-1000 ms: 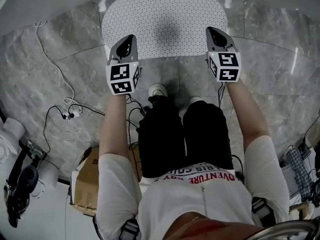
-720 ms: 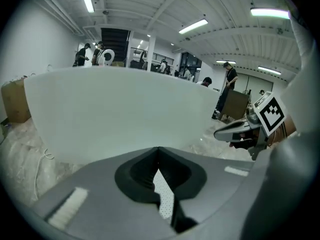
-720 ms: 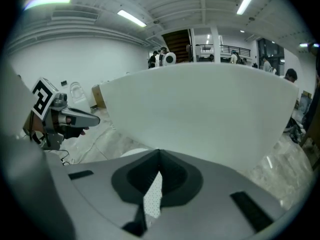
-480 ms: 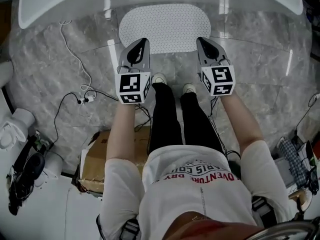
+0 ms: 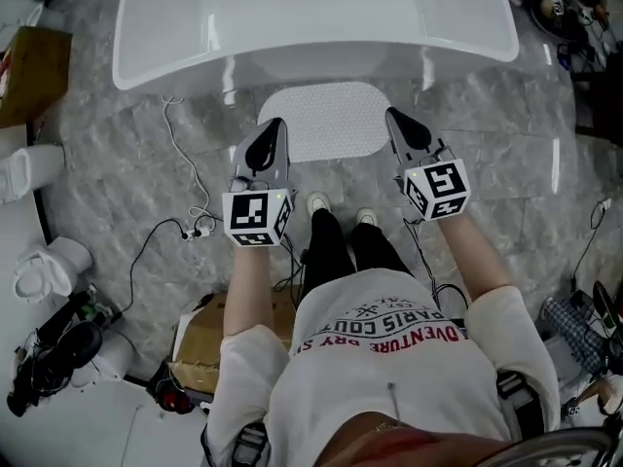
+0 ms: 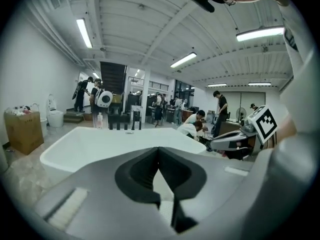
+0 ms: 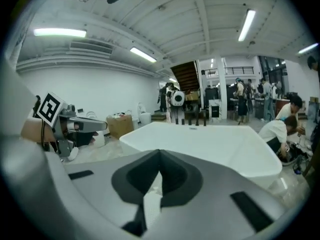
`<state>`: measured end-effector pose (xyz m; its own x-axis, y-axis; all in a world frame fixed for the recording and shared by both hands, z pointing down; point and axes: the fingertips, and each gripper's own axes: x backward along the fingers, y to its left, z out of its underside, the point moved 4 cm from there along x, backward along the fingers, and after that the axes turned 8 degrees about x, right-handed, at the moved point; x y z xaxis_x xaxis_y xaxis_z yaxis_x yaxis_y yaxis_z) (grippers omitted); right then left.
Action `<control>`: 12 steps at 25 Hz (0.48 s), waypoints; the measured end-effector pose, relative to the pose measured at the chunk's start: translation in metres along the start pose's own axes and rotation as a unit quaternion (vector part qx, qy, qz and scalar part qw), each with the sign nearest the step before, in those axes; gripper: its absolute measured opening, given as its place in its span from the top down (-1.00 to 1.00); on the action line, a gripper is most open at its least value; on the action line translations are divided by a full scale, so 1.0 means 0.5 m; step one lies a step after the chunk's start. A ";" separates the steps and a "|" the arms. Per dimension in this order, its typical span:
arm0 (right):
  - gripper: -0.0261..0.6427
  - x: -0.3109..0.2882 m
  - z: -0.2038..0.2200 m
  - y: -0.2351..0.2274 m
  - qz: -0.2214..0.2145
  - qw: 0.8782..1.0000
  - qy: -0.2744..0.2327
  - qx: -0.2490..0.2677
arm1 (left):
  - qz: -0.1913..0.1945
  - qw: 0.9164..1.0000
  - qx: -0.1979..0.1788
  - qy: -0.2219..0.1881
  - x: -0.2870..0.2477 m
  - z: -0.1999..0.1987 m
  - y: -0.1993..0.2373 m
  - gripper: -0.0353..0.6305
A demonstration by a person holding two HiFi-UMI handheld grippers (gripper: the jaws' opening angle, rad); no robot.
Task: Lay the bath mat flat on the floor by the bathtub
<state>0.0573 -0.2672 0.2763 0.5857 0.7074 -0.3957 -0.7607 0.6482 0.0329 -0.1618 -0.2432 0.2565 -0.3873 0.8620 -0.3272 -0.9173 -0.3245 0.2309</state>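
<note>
The white dotted bath mat [image 5: 321,121] lies flat on the grey marble floor, right in front of the white bathtub [image 5: 311,22]. My left gripper [image 5: 274,126] hangs above the mat's left end, shut and empty. My right gripper [image 5: 394,118] hangs above the mat's right end, also shut with nothing in it. In the left gripper view the jaws [image 6: 159,150] meet at the tips over the tub [image 6: 120,141]. In the right gripper view the gripper's tips [image 7: 160,153] are closed too, with the tub [image 7: 210,141] beyond. Neither gripper touches the mat.
A white cable with plugs [image 5: 190,224] trails over the floor at the left. A cardboard box [image 5: 209,343] sits behind my feet. A toilet [image 5: 44,266] and dark gear [image 5: 49,358] stand at the left edge. Several people are in the room beyond the tub.
The view has pulled up and back: the mat looks smaller and the whole tub now shows. Both grippers have risen away from the mat's near edge, still shut.
</note>
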 end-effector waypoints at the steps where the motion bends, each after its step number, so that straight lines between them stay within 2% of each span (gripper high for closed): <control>1: 0.89 0.012 -0.036 -0.005 0.004 1.000 -0.012 0.006 | 0.002 1.000 -0.003 -0.011 0.011 -0.038 -0.006 0.86; 7: 0.89 0.099 -0.235 0.001 0.033 0.996 -0.064 0.052 | 0.019 0.996 -0.053 -0.066 0.106 -0.238 -0.058 0.86; 12: 0.89 0.185 -0.338 0.022 0.045 0.991 -0.115 0.055 | 0.026 0.990 -0.092 -0.099 0.185 -0.336 -0.109 0.86</control>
<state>0.0557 -0.2424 0.0848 0.5749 0.8007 -0.1682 -0.7850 0.5978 0.1627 -0.1635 -0.2113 0.0598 -0.4260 0.8955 -0.1287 -0.9047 -0.4209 0.0664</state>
